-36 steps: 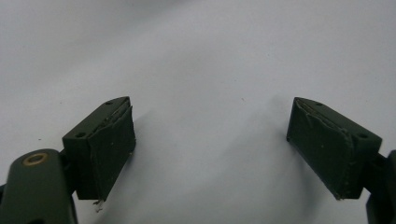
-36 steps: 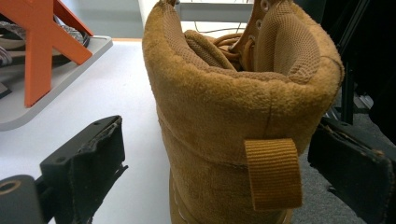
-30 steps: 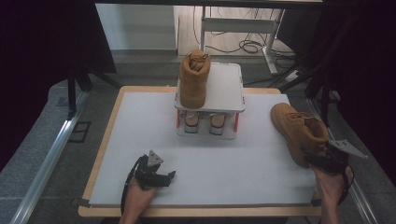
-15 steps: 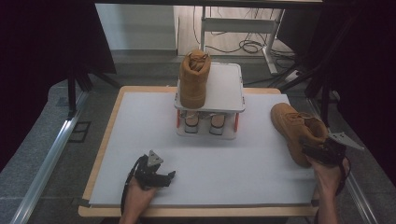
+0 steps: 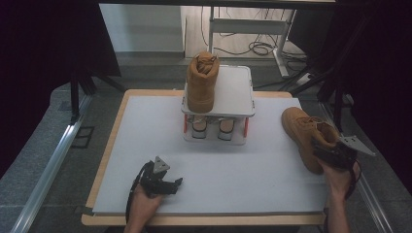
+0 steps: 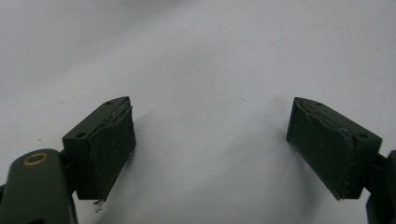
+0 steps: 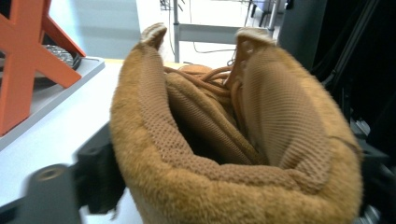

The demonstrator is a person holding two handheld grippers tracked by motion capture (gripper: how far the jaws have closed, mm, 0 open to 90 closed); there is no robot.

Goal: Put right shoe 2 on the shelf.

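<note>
One tan boot [image 5: 201, 82] stands upright on a white raised stand [image 5: 235, 90] at the table's back centre. A second tan boot [image 5: 306, 131] lies at the right edge of the white mat. My right gripper [image 5: 333, 155] is at that boot's ankle end. In the right gripper view the fuzzy collar [image 7: 233, 140] sits between the jaws, which have just been closing and press its sides. My left gripper [image 5: 170, 184] rests near the front edge. Its pads [image 6: 109, 140] stand wide apart over bare mat.
The stand has orange legs [image 7: 28, 60] and holds two pale items [image 5: 211, 127] under its top plate. The white mat [image 5: 145, 136] lies on a wooden-edged table. Dark curtains and metal frames flank both sides, with cables on the floor behind.
The right gripper has edged up onto the lying boot's collar, and its jaws have drawn in on it. The left hand and the boot on the stand have stayed still.
</note>
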